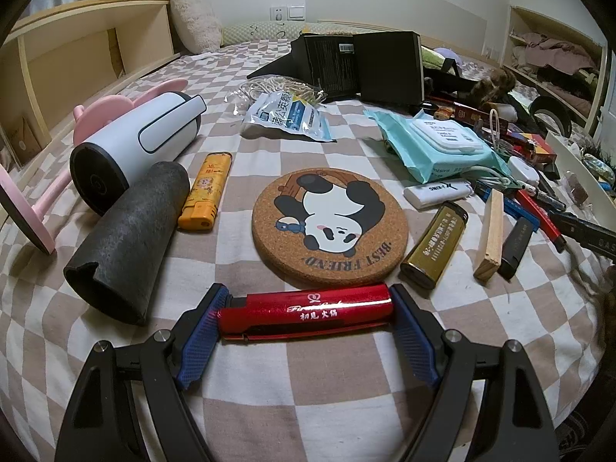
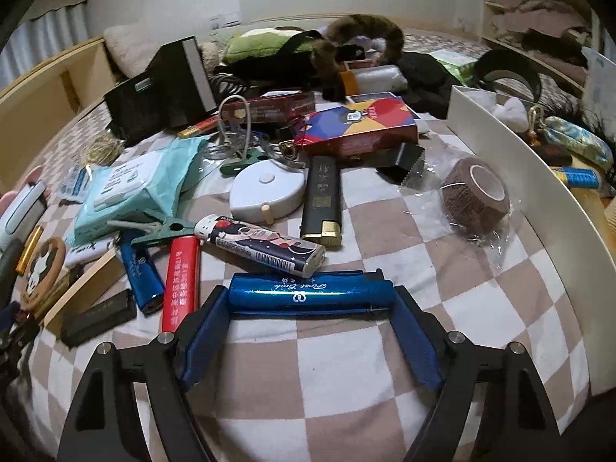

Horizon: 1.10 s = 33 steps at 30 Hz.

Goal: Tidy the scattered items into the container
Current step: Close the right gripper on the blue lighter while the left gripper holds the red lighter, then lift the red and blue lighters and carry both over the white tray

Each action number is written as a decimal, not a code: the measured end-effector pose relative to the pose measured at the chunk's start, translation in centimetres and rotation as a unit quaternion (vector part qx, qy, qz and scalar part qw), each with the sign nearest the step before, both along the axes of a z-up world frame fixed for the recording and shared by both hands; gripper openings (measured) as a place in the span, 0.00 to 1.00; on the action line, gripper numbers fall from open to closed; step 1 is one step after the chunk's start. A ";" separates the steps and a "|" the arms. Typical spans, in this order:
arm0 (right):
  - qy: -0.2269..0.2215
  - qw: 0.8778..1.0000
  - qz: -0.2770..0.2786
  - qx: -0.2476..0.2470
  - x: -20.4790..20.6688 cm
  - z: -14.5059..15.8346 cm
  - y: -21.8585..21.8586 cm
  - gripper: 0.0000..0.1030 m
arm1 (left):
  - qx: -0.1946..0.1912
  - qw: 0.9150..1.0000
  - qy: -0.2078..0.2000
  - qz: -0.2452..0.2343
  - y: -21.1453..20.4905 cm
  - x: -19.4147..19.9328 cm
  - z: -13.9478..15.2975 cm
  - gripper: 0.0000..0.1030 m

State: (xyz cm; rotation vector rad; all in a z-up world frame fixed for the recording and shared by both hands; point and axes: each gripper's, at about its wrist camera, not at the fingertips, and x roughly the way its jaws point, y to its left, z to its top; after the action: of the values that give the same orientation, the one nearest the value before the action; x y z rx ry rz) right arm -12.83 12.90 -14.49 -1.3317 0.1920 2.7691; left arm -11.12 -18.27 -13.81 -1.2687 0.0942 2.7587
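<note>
White container cut off at 3 o'clock in right wrist view; contents only partly legible. Far clutter near 12 o'clock dim, hard to sort out. Left gripper clamped endwise on red lighter, blue pads on both ends, panda coaster just beyond at 12 o'clock. Right gripper set wide around blue lighter, pads at both ends, lying on checked bedsheet; pressure not confirmable. Container at 2 o'clock of it.
</note>
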 end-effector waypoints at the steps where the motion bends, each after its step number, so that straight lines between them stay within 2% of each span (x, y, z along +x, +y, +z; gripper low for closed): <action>1: -0.001 1.000 0.007 -0.001 0.1 0.1 0.0 0.81 | 0.000 1.000 0.000 0.000 0.0 0.0 0.0 0.81; 10: -0.017 0.998 0.050 -0.026 1.9 0.8 0.8 0.81 | 0.002 1.000 -0.003 0.001 0.3 -0.1 0.4 0.80; 21: -0.022 0.994 0.065 -0.087 2.8 1.9 2.4 0.81 | -0.013 1.000 -0.021 0.014 0.1 -0.6 1.4 0.80; 27: -0.012 0.991 0.071 -0.113 2.9 3.1 2.8 0.81 | -0.018 0.999 -0.008 0.030 -0.2 -0.3 3.1 0.80; 33: -0.002 0.988 0.078 -0.132 2.9 4.4 3.1 0.81 | -0.036 0.999 0.011 0.026 0.6 0.1 5.3 0.80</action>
State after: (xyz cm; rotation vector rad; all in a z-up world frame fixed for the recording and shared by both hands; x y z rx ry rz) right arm -9.92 15.98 -10.04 -1.4661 0.4923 2.9528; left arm -11.07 -17.68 -8.48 -1.2769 0.1663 2.8376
